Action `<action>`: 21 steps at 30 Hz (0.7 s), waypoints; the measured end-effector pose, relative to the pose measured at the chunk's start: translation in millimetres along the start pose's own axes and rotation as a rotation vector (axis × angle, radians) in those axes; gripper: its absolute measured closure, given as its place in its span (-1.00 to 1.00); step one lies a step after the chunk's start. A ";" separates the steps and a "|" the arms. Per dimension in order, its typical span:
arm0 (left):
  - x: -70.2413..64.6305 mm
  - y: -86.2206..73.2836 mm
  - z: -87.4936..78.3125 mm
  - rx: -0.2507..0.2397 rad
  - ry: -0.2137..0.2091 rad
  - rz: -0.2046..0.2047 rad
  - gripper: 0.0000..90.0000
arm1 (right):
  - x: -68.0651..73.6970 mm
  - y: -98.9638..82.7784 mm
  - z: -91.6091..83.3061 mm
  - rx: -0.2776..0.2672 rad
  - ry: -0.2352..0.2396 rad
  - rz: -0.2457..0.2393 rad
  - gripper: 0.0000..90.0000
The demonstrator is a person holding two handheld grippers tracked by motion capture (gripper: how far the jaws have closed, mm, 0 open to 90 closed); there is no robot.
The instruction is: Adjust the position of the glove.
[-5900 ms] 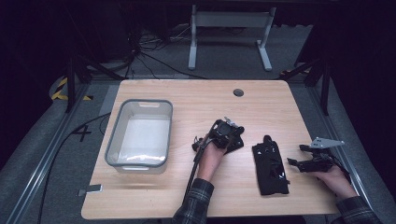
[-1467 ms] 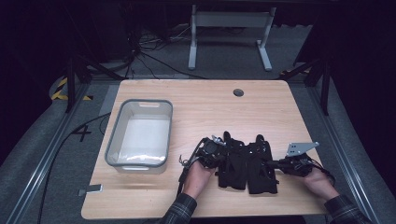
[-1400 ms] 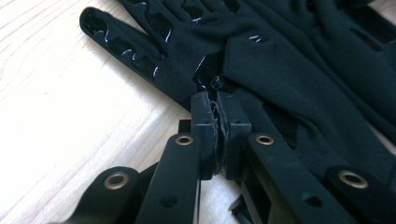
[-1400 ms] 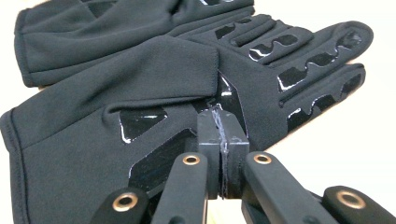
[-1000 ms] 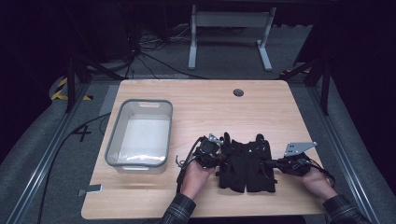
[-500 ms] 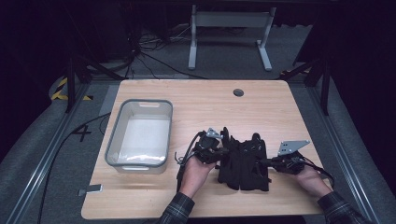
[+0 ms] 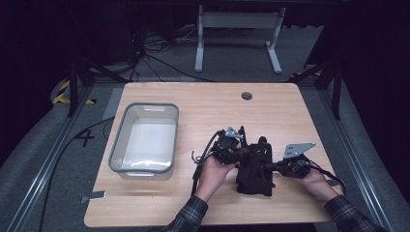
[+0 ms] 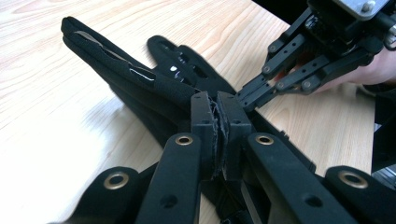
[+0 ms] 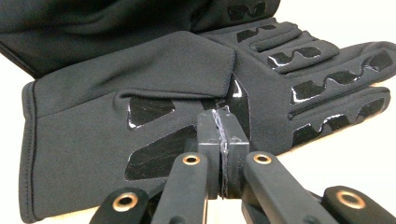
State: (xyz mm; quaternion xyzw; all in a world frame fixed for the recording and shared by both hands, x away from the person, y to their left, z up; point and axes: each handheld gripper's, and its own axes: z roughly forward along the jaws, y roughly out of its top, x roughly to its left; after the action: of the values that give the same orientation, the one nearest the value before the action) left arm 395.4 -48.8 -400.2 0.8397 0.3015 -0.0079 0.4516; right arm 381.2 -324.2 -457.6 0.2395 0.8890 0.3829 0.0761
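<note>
Gloves (image 7: 255, 166), black and stacked as a pair, are lying on the near right part of the table (image 7: 203, 104), their long axis running near to far with the fingers pointing far. Left tongs (image 8: 215, 122) are pinching the pair's left edge, jaws pressed together on the fabric. Right tongs (image 9: 222, 135) are pinching the right edge the same way. Both hands are flanking the gloves equally close, while the clear bin (image 7: 145, 137) is sitting well apart to the left.
</note>
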 end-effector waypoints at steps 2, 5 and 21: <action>-2.1 2.2 6.2 0.007 -0.012 0.006 0.93 | -0.3 0.4 0.5 -0.001 0.002 -0.002 1.00; -4.4 4.4 11.7 0.014 -0.020 0.013 0.93 | -0.7 0.9 1.0 -0.001 0.003 -0.002 1.00; -13.6 6.7 43.4 0.066 -0.037 0.044 0.92 | -1.1 8.7 -0.8 -0.007 -0.009 -0.024 1.00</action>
State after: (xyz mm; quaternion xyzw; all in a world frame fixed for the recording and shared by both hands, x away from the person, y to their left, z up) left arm 399.0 -91.4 -417.0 0.8602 0.2742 -0.0238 0.4293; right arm 385.1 -320.1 -450.8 0.2302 0.8901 0.3840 0.0854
